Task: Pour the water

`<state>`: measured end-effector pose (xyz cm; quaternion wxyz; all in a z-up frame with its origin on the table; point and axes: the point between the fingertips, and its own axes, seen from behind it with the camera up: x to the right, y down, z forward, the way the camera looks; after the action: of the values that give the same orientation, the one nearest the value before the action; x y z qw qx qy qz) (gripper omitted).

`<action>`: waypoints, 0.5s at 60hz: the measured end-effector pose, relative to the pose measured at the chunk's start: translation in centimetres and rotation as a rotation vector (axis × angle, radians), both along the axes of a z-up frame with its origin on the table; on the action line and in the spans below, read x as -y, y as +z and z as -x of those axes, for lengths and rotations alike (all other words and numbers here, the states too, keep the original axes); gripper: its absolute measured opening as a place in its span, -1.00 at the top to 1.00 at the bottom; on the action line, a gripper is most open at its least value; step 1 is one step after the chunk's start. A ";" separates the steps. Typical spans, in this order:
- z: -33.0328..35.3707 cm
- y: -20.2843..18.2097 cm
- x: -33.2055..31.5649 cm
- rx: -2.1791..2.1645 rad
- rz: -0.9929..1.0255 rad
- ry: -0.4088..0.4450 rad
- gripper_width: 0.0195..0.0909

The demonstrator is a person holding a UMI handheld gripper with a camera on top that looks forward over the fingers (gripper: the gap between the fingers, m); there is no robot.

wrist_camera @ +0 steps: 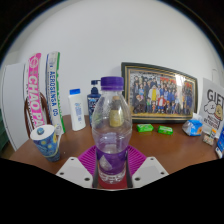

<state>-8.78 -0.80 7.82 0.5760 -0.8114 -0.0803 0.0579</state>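
Now | fingers (pixel 111 172) pinching clear water bottle (pixel 111 130), purple cap, partly filled | blue-patterned cup (pixel 45 141) left, contents unseen

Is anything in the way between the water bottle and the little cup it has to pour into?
Nothing visible blocks it. The water bottle stands between the gripper fingers, and the paper cup sits off to one side on the table with bare wood between them. The white bottle and picture frame stand farther back.
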 end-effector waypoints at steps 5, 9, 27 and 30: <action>0.0 0.1 0.1 0.003 0.007 0.002 0.30; -0.1 -0.1 0.2 -0.001 0.025 0.001 0.16; -1.2 -0.1 6.3 -0.015 0.261 -0.085 -0.85; -1.4 1.1 8.2 0.004 0.282 -0.102 -0.85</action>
<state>-7.41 -8.99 8.90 0.4584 -0.8874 -0.0313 0.0377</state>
